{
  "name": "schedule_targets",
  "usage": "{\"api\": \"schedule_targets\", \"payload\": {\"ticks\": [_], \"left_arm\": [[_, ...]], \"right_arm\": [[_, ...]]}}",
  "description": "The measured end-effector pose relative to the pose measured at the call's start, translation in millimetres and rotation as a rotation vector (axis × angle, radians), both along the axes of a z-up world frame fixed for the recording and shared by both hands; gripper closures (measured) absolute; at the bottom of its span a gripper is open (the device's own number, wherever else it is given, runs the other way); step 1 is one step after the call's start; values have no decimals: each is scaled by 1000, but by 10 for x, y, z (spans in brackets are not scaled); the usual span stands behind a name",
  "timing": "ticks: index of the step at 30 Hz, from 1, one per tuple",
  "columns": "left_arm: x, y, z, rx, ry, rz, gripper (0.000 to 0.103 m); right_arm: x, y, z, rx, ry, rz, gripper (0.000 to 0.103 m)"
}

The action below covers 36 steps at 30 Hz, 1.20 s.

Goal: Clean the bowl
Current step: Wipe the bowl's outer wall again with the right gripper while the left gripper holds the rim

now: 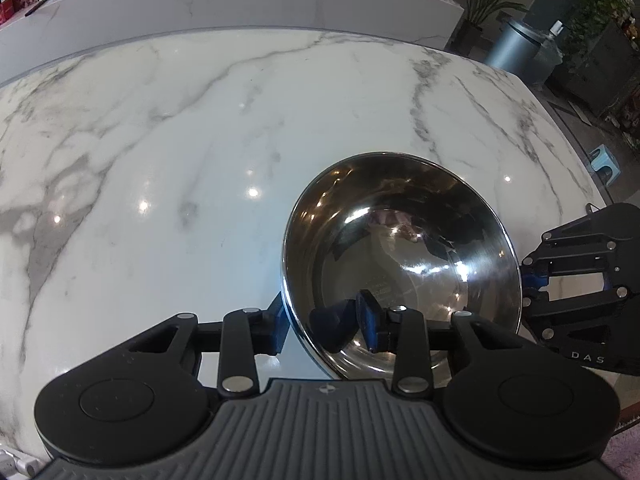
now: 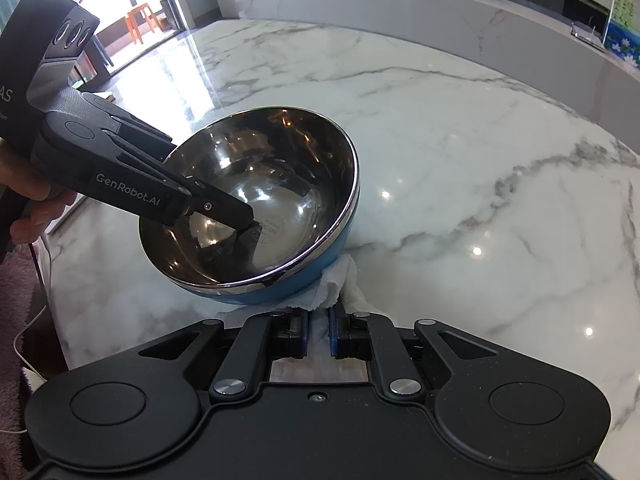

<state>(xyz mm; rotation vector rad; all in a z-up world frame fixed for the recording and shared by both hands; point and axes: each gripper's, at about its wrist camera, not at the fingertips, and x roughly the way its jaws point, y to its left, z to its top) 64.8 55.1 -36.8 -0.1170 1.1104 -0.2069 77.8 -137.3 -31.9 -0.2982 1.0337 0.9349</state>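
Observation:
A steel bowl (image 1: 400, 248) with a blue outside (image 2: 256, 208) is tilted on the white marble table (image 1: 160, 160). My left gripper (image 1: 324, 320) is shut on the bowl's near rim, one finger inside, one outside; it also shows in the right wrist view (image 2: 244, 224). My right gripper (image 2: 318, 336) is shut on a crumpled white paper towel (image 2: 336, 280), which touches the bowl's blue outer wall low down. In the left wrist view the right gripper (image 1: 528, 280) is just right of the bowl; the towel is hidden there.
The marble table (image 2: 480, 140) stretches out beyond the bowl, its right edge (image 1: 580, 152) near a grey bin (image 1: 512, 44) and plants. A raised marble ledge (image 1: 240, 4) with small items runs along the far side. A pink rug (image 2: 16, 320) lies below the table's left edge.

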Motion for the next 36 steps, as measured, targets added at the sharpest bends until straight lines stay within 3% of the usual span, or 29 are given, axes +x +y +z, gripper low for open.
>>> {"api": "schedule_targets", "payload": {"ticks": [4,8,15,22,36], "left_arm": [[33,-63,16,29,-22,-56,70],[59,-111,37,44,-40,-95,78],[50,-161,49,64,-61,-140,78],[44,-190,54,79,-78,-173,78],[76,-157,37,74,-85,-143,78]], "right_arm": [[28,-67,54,4,-9,-15,94],[87,-166,165,0,-39,-30,94],[322,-337,394,50,-69,-78,94],[486,-291,364,62,-43,-85,94],[173,-346,329,79,16,-56,94]]}}
